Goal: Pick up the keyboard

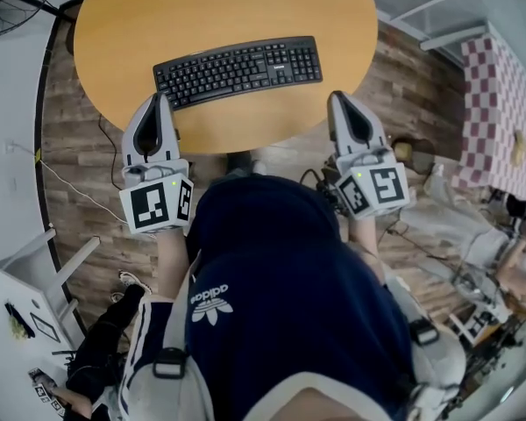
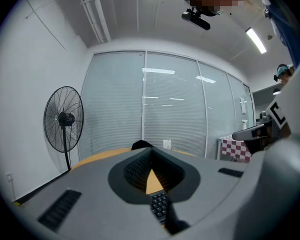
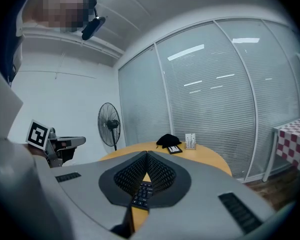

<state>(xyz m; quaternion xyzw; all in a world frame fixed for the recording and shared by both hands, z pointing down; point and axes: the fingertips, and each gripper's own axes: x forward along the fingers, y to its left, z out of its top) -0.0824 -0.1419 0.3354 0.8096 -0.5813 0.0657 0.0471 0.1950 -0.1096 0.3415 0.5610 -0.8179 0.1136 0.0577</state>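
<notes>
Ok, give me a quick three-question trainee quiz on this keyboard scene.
1. True or false: the keyboard lies on the round table.
2. Pick one: the left gripper and right gripper are A) both shut and empty, B) both wide open, C) both clamped on the keyboard.
3. What stands on the floor off the table's far left?

Key: 1 true; 2 A; 3 a fan.
</notes>
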